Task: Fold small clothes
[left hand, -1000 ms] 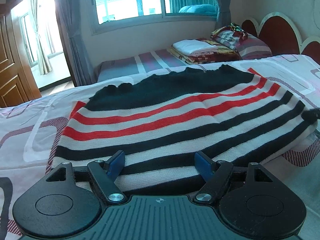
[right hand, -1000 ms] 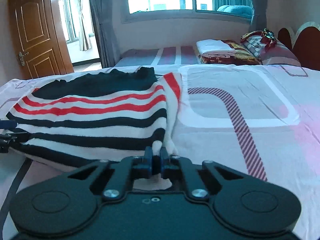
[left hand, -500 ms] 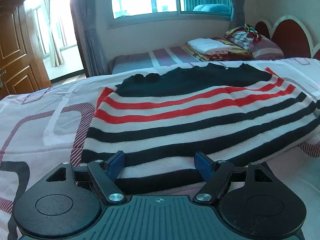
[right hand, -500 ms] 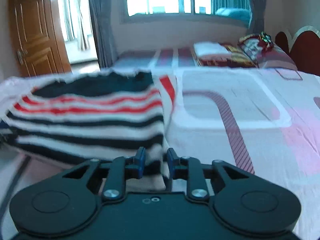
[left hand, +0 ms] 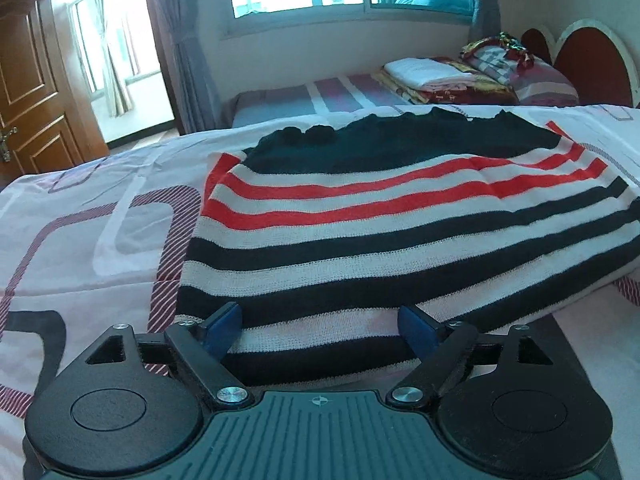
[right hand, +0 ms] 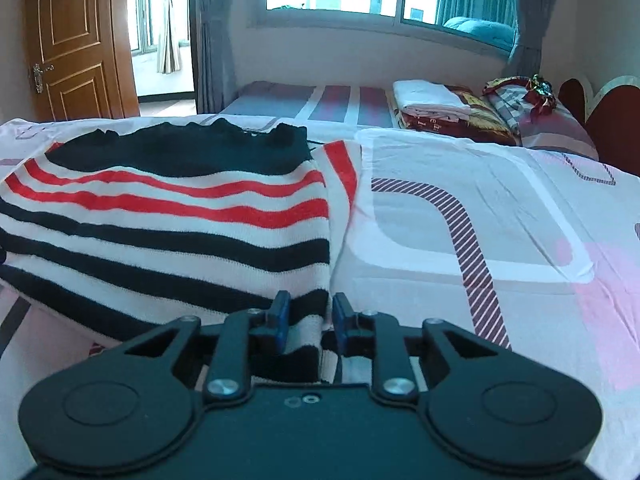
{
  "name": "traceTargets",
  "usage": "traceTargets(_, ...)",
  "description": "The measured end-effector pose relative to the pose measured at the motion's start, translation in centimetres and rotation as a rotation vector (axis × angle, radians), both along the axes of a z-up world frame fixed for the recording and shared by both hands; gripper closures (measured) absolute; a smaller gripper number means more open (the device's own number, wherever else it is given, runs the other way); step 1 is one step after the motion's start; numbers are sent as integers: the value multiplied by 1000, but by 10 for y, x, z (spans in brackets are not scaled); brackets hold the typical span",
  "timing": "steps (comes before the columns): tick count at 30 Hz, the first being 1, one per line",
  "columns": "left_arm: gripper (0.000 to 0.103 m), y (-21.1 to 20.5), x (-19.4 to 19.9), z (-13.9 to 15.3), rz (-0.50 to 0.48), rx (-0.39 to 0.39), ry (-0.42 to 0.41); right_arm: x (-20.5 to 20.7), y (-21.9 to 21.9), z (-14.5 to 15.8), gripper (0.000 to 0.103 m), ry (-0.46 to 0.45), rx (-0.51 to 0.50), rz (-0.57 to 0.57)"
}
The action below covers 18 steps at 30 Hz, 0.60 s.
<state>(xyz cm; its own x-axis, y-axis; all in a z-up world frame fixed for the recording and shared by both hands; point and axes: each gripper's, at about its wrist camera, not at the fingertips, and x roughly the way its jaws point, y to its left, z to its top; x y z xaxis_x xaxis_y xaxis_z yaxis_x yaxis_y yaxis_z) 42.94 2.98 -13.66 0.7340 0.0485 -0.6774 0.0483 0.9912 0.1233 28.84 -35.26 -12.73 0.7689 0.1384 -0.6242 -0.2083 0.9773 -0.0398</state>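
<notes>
A small knit sweater (left hand: 380, 216) with a black top and red, white and black stripes lies flat on the bed; it also shows in the right wrist view (right hand: 172, 216). My left gripper (left hand: 320, 326) is open wide, its blue pads on either side of the sweater's near hem, near the left corner. My right gripper (right hand: 308, 312) is partly open, with the sweater's near right corner lying between its fingers, not clamped.
The bed (right hand: 460, 240) has a pink and white sheet with striped loops. A second bed (right hand: 320, 100) behind holds folded cloths (right hand: 432, 100) and a pillow (right hand: 532, 108). A wooden door (right hand: 72, 40) stands at the far left.
My right gripper was shut on the sweater's right corner, then opened and let it go. The left gripper has shifted left along the hem, staying open.
</notes>
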Motion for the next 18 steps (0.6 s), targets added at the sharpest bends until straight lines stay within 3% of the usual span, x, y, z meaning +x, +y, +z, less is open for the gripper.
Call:
traceTargets(2, 17, -1, -4, 3, 9, 11, -4, -7, -1, 9, 75, -38, 52, 1)
traceTargets(4, 9, 0, -11, 7, 32, 18, -11, -14, 2, 12, 71, -49, 71, 7)
traceTargets(11, 9, 11, -30, 9, 63, -18, 9, -34, 21, 18, 72, -43, 118, 49)
traceTargets(13, 9, 18, -36, 10, 80, -114, 6, -37, 28, 20, 72, -42, 117, 72)
traceTargets(18, 12, 53, -45, -5, 215, -514, 4, -41, 45, 25, 72, -37, 121, 107)
